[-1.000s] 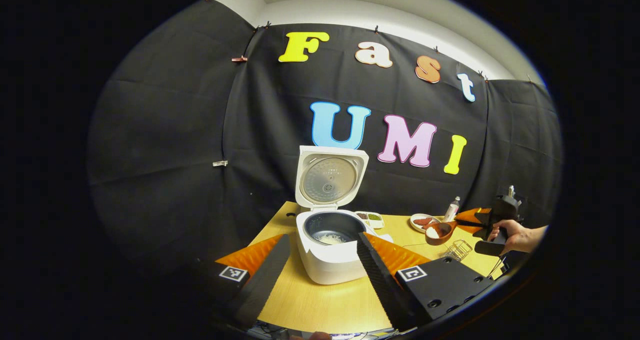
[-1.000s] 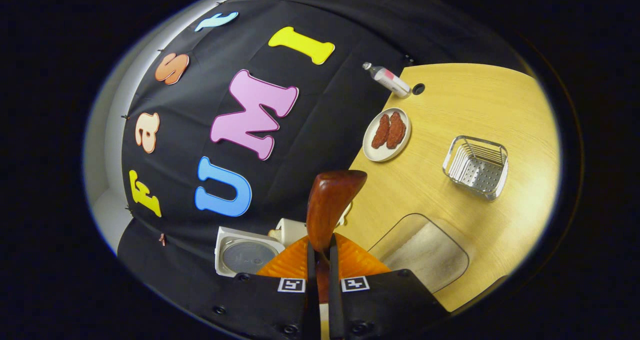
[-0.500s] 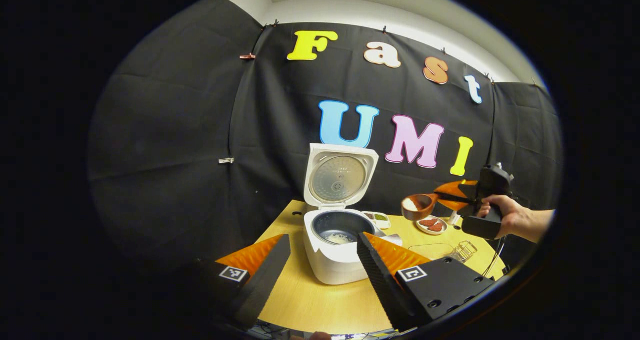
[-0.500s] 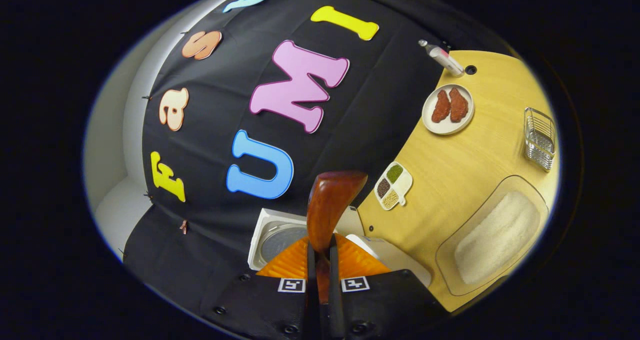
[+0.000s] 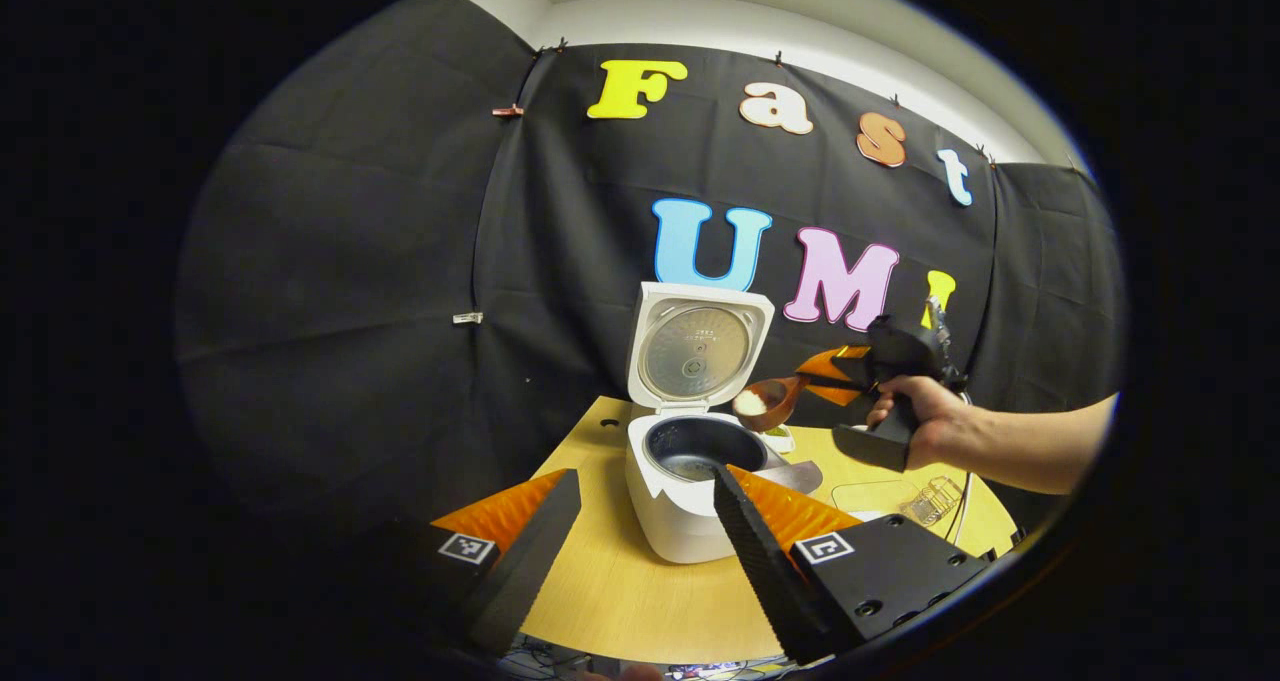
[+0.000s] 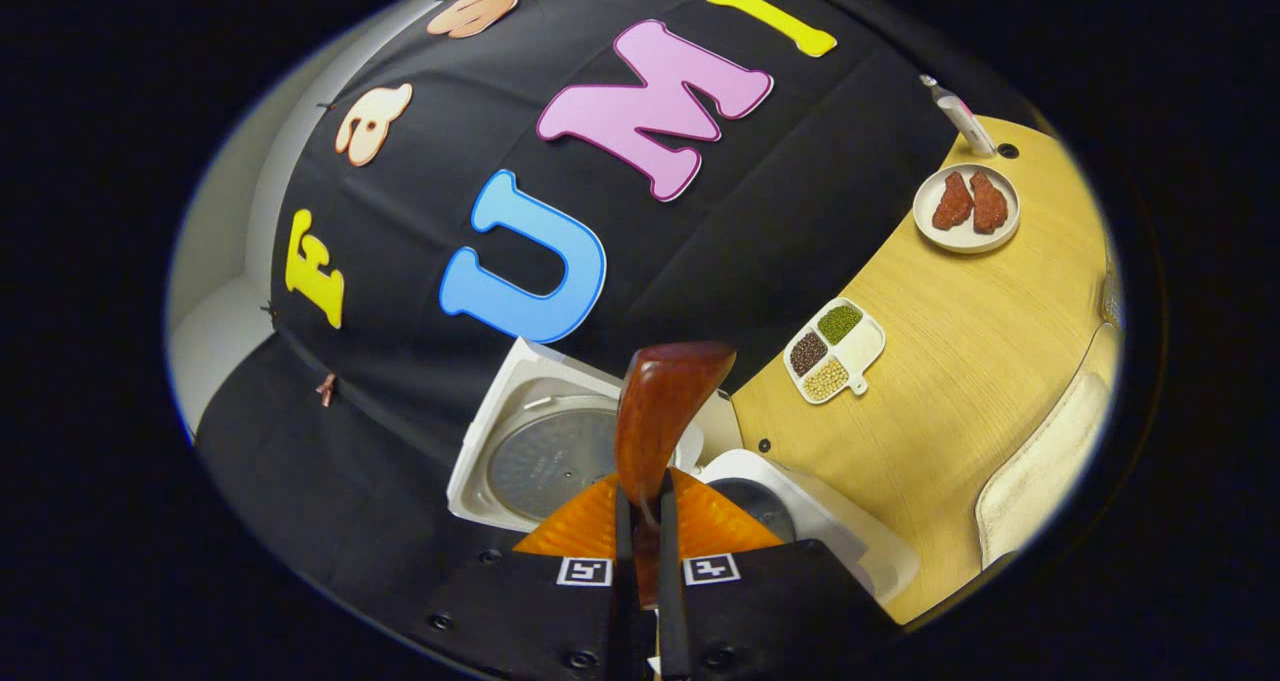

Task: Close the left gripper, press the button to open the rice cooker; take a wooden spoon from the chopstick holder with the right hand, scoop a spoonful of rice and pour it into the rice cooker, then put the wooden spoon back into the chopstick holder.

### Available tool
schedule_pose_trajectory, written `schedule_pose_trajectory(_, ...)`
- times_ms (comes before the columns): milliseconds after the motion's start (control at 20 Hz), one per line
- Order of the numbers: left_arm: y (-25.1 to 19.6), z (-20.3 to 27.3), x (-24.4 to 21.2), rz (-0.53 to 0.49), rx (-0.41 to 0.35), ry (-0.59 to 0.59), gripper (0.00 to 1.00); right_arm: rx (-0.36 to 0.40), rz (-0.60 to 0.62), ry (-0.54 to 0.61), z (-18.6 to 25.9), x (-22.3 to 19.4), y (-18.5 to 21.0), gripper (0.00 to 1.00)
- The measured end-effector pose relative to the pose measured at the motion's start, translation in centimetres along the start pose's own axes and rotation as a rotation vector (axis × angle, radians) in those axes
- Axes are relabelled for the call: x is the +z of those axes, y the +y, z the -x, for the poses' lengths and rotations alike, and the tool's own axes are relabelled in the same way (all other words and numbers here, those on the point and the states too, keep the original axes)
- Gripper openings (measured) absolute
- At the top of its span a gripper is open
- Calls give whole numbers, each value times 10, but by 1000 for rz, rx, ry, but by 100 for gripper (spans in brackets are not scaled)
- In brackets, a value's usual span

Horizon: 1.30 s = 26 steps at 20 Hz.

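- Rice cooker (image 5: 690, 501): sitting on the wooden surface (image 5: 640, 601) with its lid (image 5: 697, 348) standing upright and open, the dark inner pot (image 5: 704, 449) exposed.
- Right gripper (image 5: 822, 382): being held by a hand (image 5: 925, 426), its 2 fingers clamping the handle of the wooden spoon (image 5: 765, 401).
- Spoon bowl: carrying a small heap of rice (image 5: 748, 402) and hovering just above the right rim of the pot.
- Right gripper view: the wooden spoon (image 6: 655, 416) is jutting forward from the gripper (image 6: 640, 521), over the lid (image 6: 545, 451).
- Left gripper (image 5: 640, 531): waiting with fingers spread wide, gripping nothing, in front of the cooker.
- Also lying on the surface: a 3-compartment dish (image 6: 835, 351) of grains, a plate (image 6: 965, 208) bearing 2 reddish pieces, a bottle (image 6: 958, 116), and a wire chopstick holder (image 5: 930, 501).
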<state>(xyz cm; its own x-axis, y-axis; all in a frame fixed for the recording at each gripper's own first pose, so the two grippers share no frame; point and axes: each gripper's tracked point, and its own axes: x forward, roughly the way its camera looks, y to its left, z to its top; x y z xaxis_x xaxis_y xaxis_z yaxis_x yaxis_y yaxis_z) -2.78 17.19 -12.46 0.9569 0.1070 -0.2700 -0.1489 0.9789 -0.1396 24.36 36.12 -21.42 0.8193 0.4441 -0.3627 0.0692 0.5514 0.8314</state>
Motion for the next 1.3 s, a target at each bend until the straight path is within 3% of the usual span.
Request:
schedule_pose_trajectory(350,14,3,-10,34,18,12,93,-62,384,47,-37,-35,2,11)
schedule_pose_trajectory(850,40,11,-16,68,60,17,95,-56,808,88,-60,-58,21,11)
schedule_pose_trajectory(1150,39,9,-14,69,60,21,95,0,999,83,-57,-64,42,11)
schedule_pose_trajectory(1300,39,9,-12,72,59,15,95,40,1168,75,-51,-69,55,11)
